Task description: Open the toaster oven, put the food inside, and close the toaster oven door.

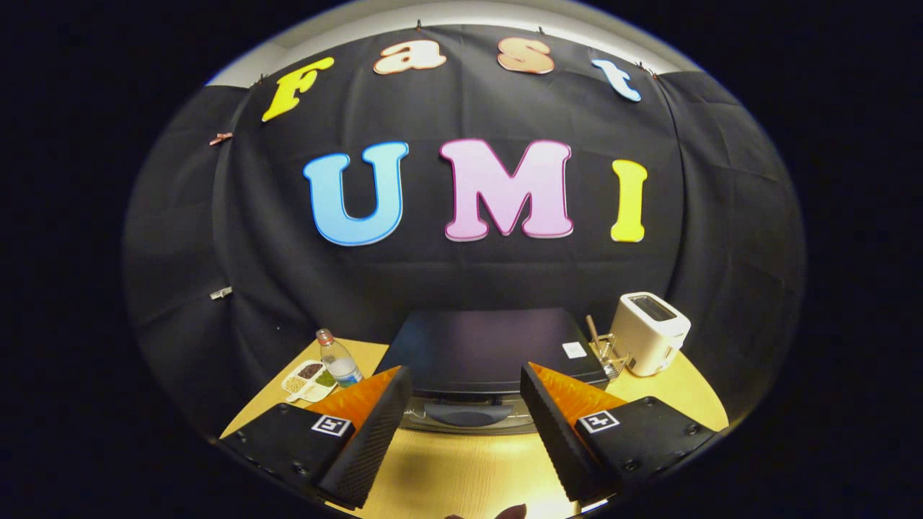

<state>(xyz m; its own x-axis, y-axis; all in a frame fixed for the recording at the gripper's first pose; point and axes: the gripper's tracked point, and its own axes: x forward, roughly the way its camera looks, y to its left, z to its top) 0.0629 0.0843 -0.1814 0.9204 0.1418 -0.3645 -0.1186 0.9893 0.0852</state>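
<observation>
A dark toaster oven (490,349) stands on the wooden table, seen from above and in front. Its door looks closed, with the curved door handle (467,413) at the front edge, just ahead of and between my fingers. My gripper (465,411) hovers above the table in front of the oven, open, with nothing between its fingers. A small white divided dish (308,380) with brown, green and pale food sits to the left of the oven.
A clear water bottle (337,360) stands beside the dish, left of the oven. A white pop-up toaster (649,333) and a small clear holder with a stick (604,351) stand right of the oven. Bare wooden table (461,472) lies under the fingers.
</observation>
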